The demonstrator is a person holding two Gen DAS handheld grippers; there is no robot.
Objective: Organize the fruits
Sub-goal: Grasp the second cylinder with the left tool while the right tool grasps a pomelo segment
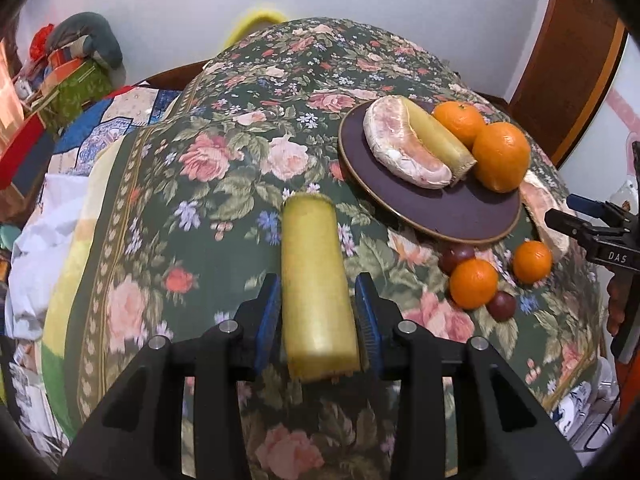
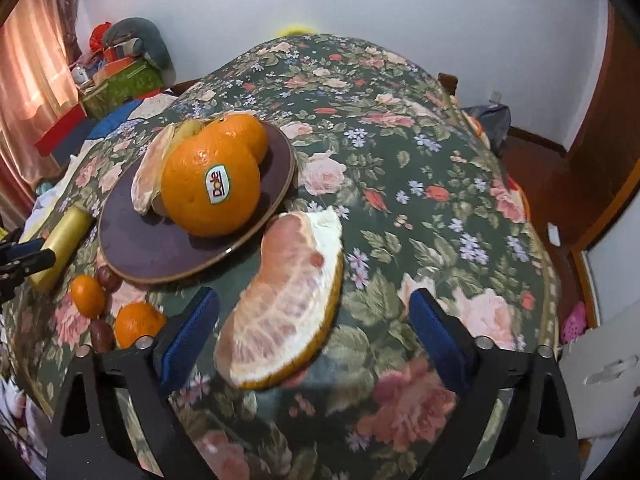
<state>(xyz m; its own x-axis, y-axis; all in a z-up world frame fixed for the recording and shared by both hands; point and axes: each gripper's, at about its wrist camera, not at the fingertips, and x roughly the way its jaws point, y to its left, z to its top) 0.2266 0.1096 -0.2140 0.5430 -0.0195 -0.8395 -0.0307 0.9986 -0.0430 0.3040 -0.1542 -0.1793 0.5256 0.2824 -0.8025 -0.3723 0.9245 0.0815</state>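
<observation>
My left gripper [image 1: 318, 312] is shut on a yellow cane piece [image 1: 312, 280], its blue pads pressing both sides; the piece points away from me, left of the plate. The dark plate [image 1: 460, 208] carries a peeled pomelo wedge [image 1: 400, 148], another cane piece [image 1: 436, 136] and two oranges [image 1: 500, 156]. My right gripper [image 2: 314, 332] stands open around a second pomelo wedge [image 2: 288, 296], which lies on the cloth beside the plate [image 2: 160, 248]; neither pad touches it. The right wrist view shows the left gripper [image 2: 24, 258] at the left edge.
Two mandarins [image 1: 474, 284] [image 1: 532, 261] and small dark fruits [image 1: 456, 258] lie on the floral tablecloth [image 1: 224, 184] in front of the plate. Boxes and bundled cloth [image 1: 72, 72] are stacked beyond the table's far left. A wooden door [image 1: 568, 52] stands at the right.
</observation>
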